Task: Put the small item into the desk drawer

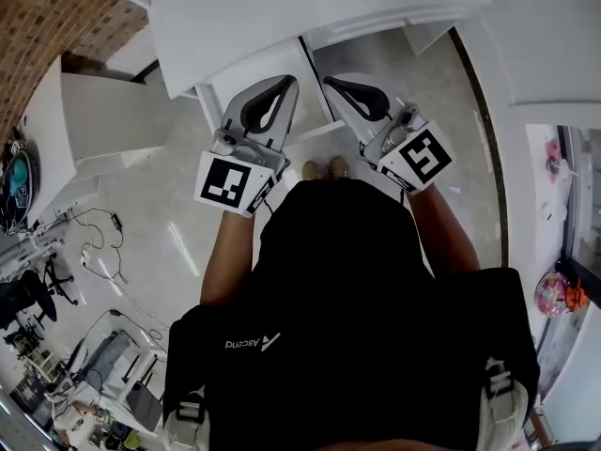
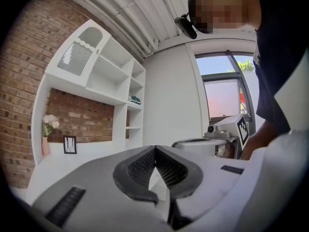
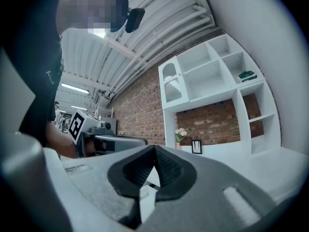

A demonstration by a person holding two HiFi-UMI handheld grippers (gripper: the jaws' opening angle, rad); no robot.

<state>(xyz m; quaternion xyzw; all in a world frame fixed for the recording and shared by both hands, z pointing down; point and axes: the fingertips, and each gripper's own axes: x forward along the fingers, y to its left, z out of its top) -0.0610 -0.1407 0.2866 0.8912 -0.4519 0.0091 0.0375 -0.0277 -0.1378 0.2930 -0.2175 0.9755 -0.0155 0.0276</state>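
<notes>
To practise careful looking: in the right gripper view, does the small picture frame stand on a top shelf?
No, the picture frame stands low on the white desk, beside the vase of flowers.

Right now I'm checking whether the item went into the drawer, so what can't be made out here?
Small item: in no view.
Drawer: head view, the left gripper and right gripper cover the desk front; open or shut unclear.
Shelf object: right gripper view, too small to name.
Frame: same view, too small to read.
</notes>
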